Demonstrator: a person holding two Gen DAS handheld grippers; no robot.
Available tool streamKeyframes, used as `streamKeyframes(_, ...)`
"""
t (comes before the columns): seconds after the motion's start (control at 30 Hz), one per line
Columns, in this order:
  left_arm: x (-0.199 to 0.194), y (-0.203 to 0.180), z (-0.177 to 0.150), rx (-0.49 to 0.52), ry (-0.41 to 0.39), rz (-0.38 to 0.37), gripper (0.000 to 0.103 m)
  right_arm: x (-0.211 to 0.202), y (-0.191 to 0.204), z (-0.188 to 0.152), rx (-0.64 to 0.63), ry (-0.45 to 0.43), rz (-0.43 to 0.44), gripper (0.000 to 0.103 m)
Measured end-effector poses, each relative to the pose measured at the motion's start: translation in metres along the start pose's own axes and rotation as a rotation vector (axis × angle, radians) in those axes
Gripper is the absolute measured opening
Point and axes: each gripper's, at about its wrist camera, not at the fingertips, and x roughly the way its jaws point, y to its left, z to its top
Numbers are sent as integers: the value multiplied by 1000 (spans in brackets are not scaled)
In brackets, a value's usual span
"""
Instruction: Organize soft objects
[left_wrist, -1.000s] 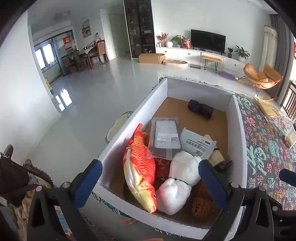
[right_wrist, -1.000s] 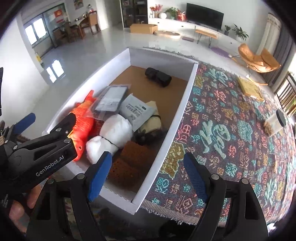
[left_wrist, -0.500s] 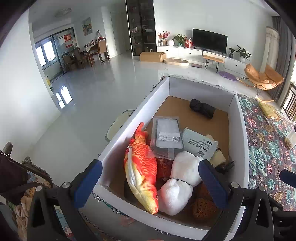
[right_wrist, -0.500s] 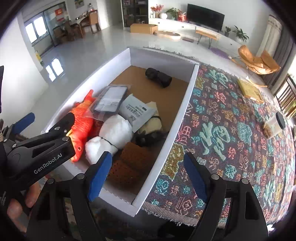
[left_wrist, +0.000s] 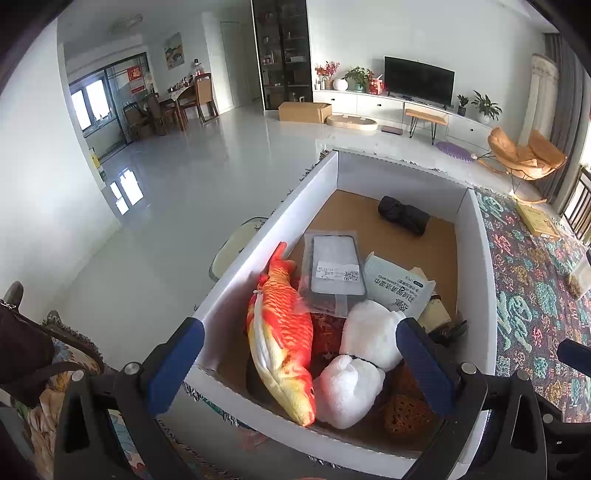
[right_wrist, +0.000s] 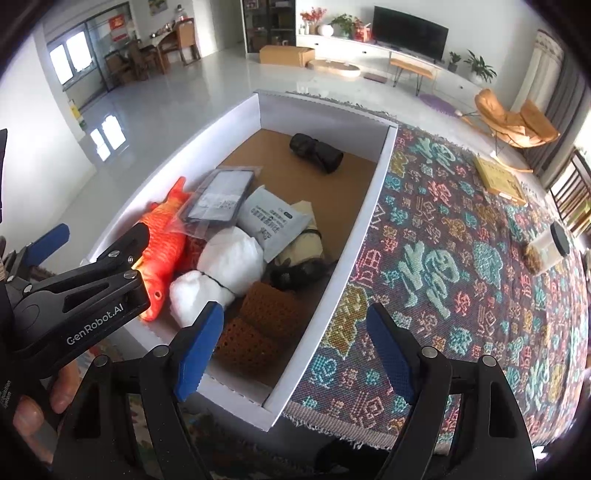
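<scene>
One plush fish (left_wrist: 282, 339) lengthwise along box (left_wrist: 258, 247) wall, head toward wide-spread left gripper (left_wrist: 295, 363)

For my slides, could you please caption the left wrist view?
Open left gripper above white box holding fish plush and white plush.

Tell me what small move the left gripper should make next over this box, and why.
Probably lower the left gripper onto the orange fish plush. Its jaws are open and empty, the fish lies on top beside the box's left wall, directly between the fingers, and nothing covers its body.
</scene>
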Motion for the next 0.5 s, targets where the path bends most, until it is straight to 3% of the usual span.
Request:
streamKeyframes(0.27, 0, 1, 0, 0, 3, 1, 103, 0, 1, 0, -5, -2, -4, 82)
streamKeyframes(0.5, 1, 2, 0, 6, 22, -41, 103, -1, 1, -1, -17, -14, -17, 82)
